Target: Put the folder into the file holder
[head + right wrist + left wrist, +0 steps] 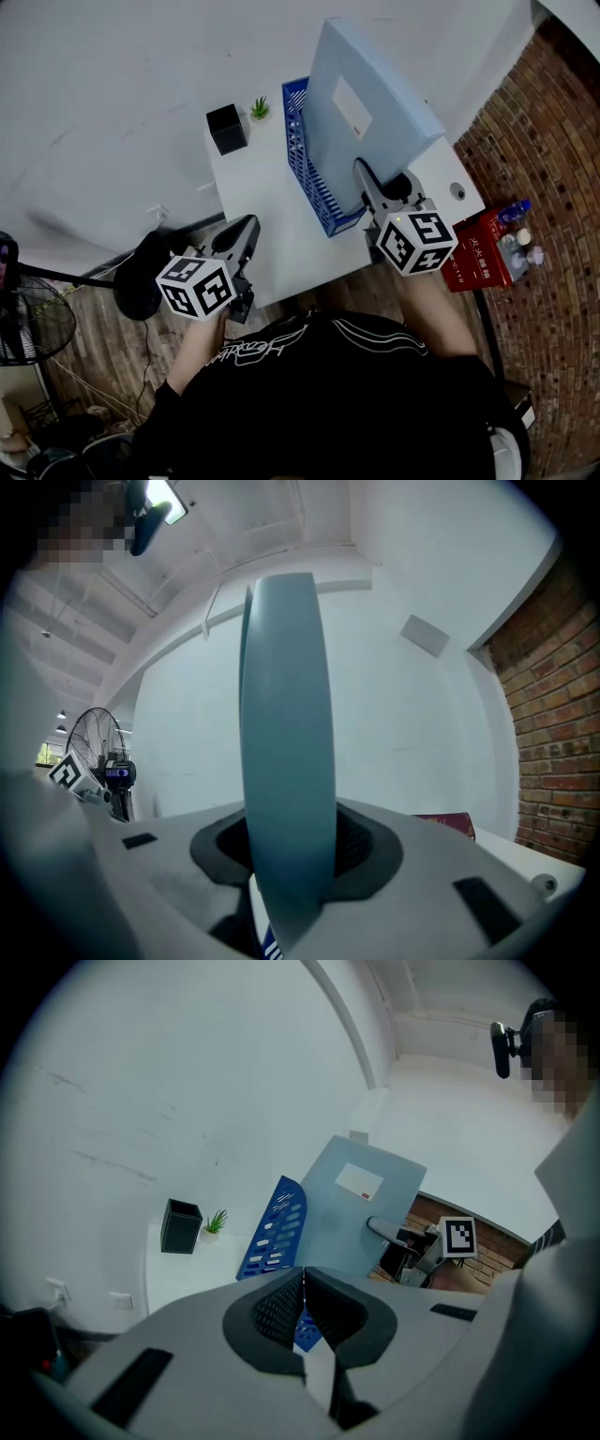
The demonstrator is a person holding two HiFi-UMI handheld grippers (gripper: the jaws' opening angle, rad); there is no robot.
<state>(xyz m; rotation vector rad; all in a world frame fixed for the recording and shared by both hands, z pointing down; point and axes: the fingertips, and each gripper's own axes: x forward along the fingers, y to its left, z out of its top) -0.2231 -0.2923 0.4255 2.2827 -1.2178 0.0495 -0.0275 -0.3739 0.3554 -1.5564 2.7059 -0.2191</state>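
Note:
A pale blue box folder [361,112] stands upright over the blue file holder [302,164] on the white table [262,216]. My right gripper [370,183] is shut on the folder's near edge, and in the right gripper view the folder [286,761] fills the gap between the pads. My left gripper [242,246] hangs off the table's front left corner, shut with nothing in it. In the left gripper view the pads meet [302,1312], with the file holder [272,1232] and folder [361,1213] beyond.
A black pen cup [226,128] and a small green plant [260,108] stand at the table's back. A red box [473,253] with bottles sits right of the table by a brick wall [534,159]. A fan [33,319] stands at the far left on the floor.

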